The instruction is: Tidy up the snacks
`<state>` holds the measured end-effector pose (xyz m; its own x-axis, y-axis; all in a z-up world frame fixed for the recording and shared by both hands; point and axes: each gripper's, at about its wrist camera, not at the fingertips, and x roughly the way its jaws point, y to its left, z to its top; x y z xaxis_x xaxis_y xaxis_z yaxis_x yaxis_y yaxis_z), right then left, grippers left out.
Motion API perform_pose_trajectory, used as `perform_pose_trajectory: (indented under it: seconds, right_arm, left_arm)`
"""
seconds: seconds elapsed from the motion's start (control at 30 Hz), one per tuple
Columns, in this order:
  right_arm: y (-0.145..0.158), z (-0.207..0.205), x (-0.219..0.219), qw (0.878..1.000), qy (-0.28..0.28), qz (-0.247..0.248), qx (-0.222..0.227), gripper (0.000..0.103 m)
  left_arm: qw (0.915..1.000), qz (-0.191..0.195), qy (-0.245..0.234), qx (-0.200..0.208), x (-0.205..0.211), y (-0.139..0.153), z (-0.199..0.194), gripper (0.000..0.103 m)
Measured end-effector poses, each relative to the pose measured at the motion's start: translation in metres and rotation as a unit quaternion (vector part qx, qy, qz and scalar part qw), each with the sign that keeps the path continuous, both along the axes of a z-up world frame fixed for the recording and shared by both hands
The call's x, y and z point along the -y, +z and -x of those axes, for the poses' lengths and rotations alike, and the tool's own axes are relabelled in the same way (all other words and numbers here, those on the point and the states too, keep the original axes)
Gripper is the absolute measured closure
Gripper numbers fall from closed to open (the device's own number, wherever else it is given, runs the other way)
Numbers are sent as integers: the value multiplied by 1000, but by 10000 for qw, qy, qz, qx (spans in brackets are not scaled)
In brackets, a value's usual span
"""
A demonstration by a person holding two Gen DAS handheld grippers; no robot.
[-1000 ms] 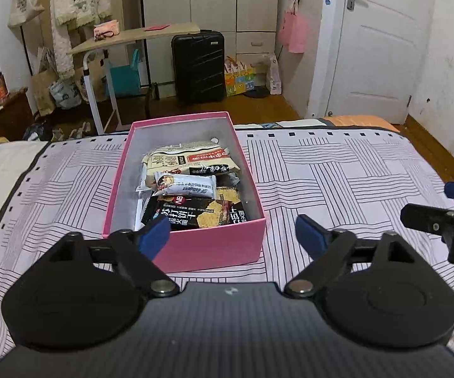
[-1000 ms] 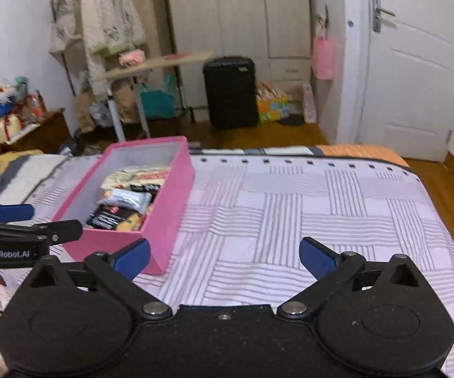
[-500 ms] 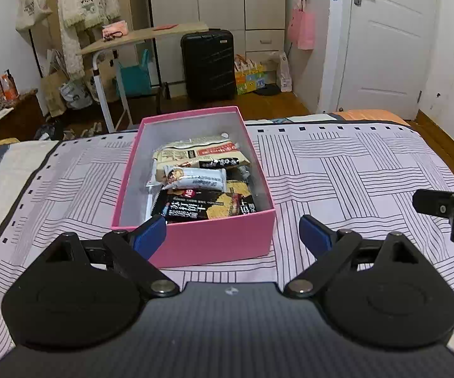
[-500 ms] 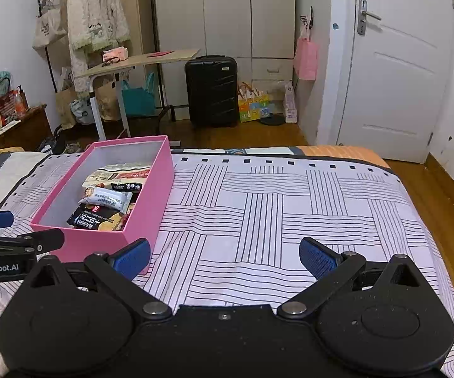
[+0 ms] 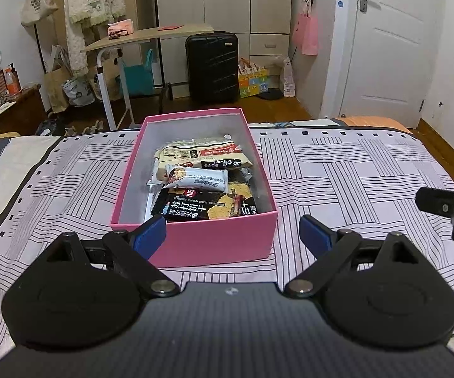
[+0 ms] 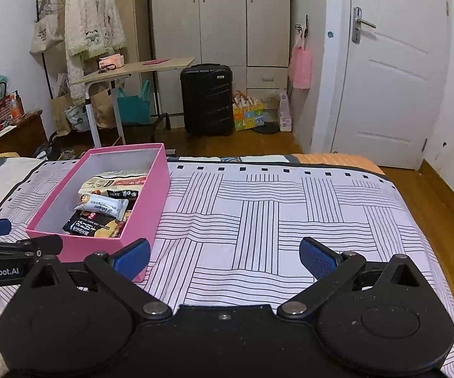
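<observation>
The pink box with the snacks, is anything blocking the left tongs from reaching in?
Nothing visible blocks them. The left tongs are open just before the pink box, whose top has no lid; only its near wall stands in front of the black cracker pack.

An open pink box [image 5: 192,239] sits on the bed at frame centre, lidless. Inside lie snack packets: a black cracker pack [image 5: 205,208] nearest, a white bar [image 5: 195,180] atop, beige bags [image 5: 201,154] behind.

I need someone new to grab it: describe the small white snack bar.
On the striped bedspread stands a pink box of snacks. The white snack bar lies on top in the middle, between a beige packet behind and a black cracker packet in front; it is the smallest.
</observation>
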<state>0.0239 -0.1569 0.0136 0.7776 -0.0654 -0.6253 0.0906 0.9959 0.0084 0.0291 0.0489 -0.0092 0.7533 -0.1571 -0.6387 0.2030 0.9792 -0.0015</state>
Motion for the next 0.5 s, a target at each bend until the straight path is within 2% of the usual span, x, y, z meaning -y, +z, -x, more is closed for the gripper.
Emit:
perform_pose_trajectory:
  seconds: [0.5]
  right_arm:
    - [-3, -1, -6, 9997, 43, 227, -7, 1]
  left_arm:
    - [10000, 2, -34, -5, 2, -2, 0, 11]
